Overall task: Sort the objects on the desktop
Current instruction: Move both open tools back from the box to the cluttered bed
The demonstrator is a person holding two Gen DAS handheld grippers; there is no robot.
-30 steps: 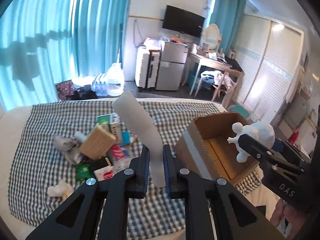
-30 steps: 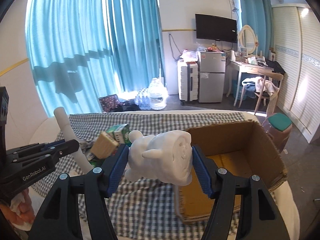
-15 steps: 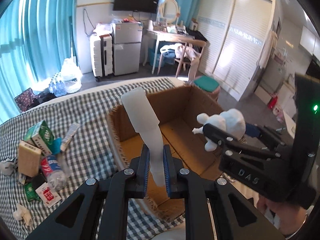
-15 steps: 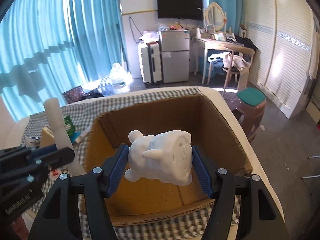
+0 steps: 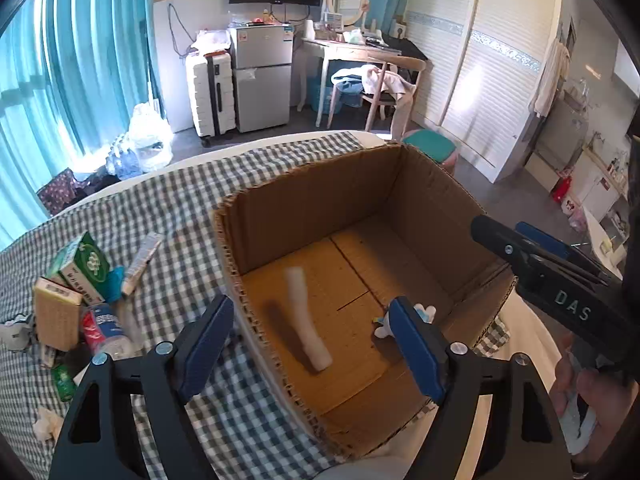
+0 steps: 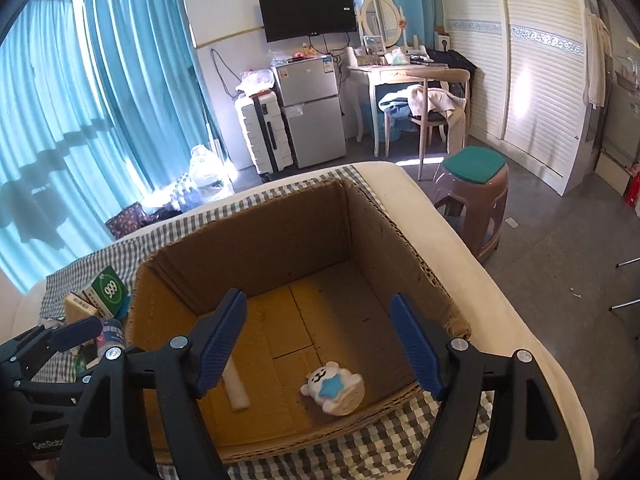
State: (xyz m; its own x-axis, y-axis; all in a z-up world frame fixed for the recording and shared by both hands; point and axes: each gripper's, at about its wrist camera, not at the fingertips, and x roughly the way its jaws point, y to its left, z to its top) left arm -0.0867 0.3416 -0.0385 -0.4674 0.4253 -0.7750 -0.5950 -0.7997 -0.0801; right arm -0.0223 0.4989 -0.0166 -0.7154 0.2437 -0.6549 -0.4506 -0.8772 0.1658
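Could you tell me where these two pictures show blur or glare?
Left wrist view: the white foam stick in the cardboard box is smeared by motion blur. Right wrist view: the bear figurine is sharp, and sunlight glares off the slatted wardrobe door.

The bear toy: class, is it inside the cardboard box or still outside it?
Inside. The bear toy lies on the floor of the cardboard box, beside a white stick, with no claw touching it.

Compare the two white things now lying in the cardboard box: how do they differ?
The white stick is long, thin and plain; the bear toy is short and rounded, with a face and a blue star on its front. The stick lies toward the box's left side, the bear toy toward its right, apart. Both are white and rest on the floor of the cardboard box, free of either tongs.
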